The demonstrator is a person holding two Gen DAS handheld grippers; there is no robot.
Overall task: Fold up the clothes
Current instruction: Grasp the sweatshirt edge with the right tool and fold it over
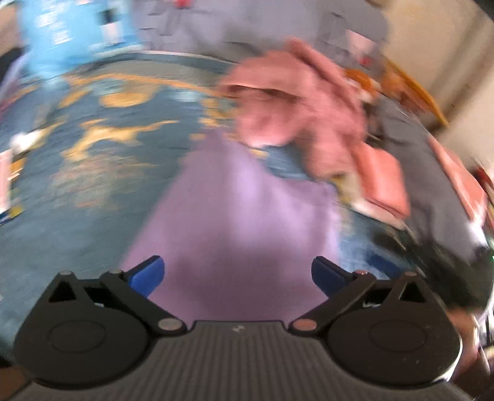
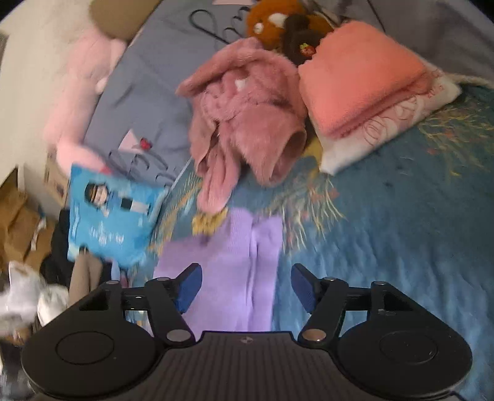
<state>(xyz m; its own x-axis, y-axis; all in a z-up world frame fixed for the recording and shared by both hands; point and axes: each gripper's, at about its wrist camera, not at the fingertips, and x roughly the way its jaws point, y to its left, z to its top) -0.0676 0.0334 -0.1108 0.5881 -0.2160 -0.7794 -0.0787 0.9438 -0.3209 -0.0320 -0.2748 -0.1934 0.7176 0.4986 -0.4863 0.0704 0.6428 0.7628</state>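
Observation:
A lilac knit garment [image 1: 240,216] lies flat on the blue patterned bedspread [image 1: 92,172]; the left wrist view is motion-blurred. My left gripper [image 1: 237,274] is open and empty, hovering over the garment's near end. In the right wrist view the same lilac garment [image 2: 234,271] lies lengthwise with a centre crease. My right gripper [image 2: 247,287] is open and empty just above its near end. A crumpled pink fluffy garment [image 2: 244,123] lies beyond it, also seen in the left wrist view [image 1: 296,111].
A folded coral towel [image 2: 361,77] rests on a white cushion [image 2: 389,129] at the right. A blue printed cushion [image 2: 111,216], a pink plush toy [image 2: 80,101], a brown plush toy [image 2: 274,21] and hangers [image 2: 210,24] sit at the bed's far and left sides.

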